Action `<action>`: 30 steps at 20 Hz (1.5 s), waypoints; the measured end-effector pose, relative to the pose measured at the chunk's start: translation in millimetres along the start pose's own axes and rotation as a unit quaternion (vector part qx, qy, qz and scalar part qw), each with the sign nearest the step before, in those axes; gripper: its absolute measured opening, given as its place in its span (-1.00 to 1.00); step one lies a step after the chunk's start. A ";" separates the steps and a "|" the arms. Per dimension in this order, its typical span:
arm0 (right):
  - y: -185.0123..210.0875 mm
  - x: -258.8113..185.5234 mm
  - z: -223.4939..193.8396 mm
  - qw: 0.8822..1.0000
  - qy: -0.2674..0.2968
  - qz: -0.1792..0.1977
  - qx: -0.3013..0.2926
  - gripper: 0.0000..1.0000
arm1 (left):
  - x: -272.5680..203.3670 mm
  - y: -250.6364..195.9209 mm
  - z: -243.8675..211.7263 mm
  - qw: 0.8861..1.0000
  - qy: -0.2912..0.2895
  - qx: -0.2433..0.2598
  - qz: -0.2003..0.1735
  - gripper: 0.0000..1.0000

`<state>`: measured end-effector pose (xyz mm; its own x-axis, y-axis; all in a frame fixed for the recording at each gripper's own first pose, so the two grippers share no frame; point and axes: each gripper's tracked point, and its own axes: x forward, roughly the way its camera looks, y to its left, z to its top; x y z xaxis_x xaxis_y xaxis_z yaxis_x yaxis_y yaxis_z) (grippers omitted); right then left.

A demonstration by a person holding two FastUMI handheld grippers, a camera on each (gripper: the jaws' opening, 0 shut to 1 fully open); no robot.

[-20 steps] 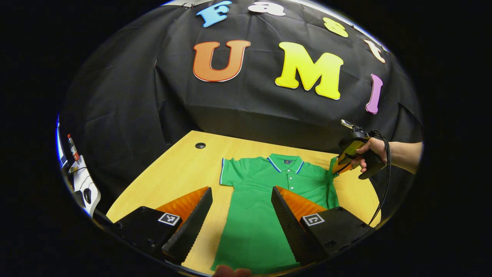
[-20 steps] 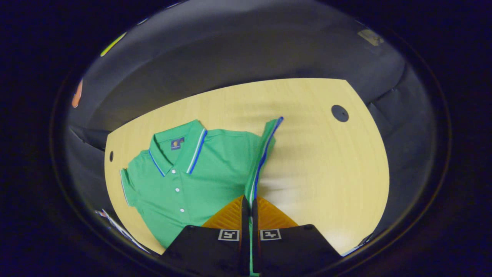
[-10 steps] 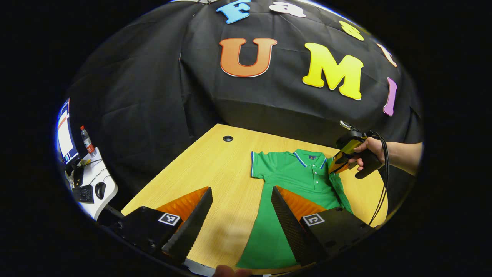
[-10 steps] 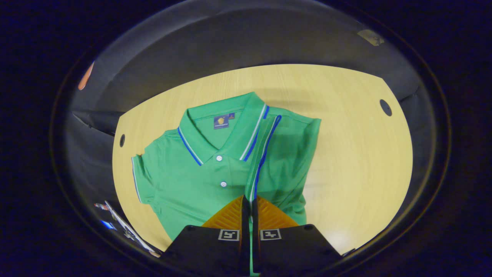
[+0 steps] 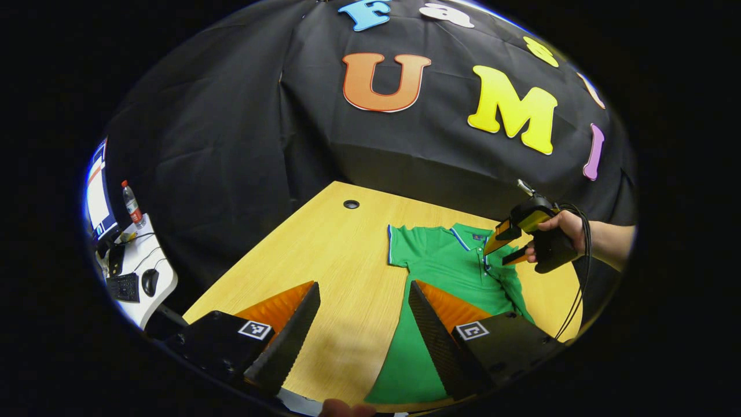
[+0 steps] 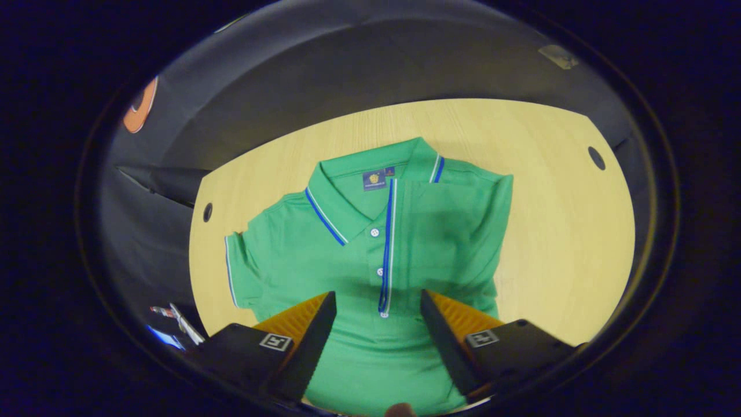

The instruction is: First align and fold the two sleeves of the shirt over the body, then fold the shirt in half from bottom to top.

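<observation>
A green polo shirt (image 6: 324, 260) with blue-trimmed collar lies face up on the wooden table (image 6: 550, 231). One sleeve (image 6: 457, 231) is folded over the body, its striped cuff lying along the button placket. The other sleeve (image 6: 237, 278) lies spread flat. My right gripper (image 6: 376, 341) hovers open above the chest with nothing between its fingers. In the left gripper view the shirt (image 5: 451, 272) sits to the right, and the right gripper (image 5: 495, 259), held by a hand, hangs open over it. My left gripper (image 5: 362, 330) is open above the bare table (image 5: 324, 260), left of the shirt's lower body.
Cable holes (image 6: 597, 157) (image 6: 207, 212) mark the table's far corners, one of them a hole (image 5: 351, 204) behind the shirt. A side desk (image 5: 133, 272) with keyboard, mouse and a bottle (image 5: 131, 204) stands off to the left. A cable hangs from the right gripper.
My right gripper carried the sleeve across onto the shirt's body, then opened and let it go. My left gripper drifted left, away from over the shirt.
</observation>
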<state>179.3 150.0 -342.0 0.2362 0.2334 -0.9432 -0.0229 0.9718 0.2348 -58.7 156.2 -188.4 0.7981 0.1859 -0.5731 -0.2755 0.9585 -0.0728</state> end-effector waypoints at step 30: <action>-121.9 -280.8 -132.4 0.946 -0.274 0.025 -0.171 1.00 | 273.8 -58.9 1.2 0.915 0.369 -0.085 -0.135 0.94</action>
<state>-12.8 -29.5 -136.9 0.6929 0.3182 -0.6470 -0.3380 0.9360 0.0984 176.7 151.0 -340.0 0.2866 -0.3101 -0.9065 -0.2510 0.8888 -0.3834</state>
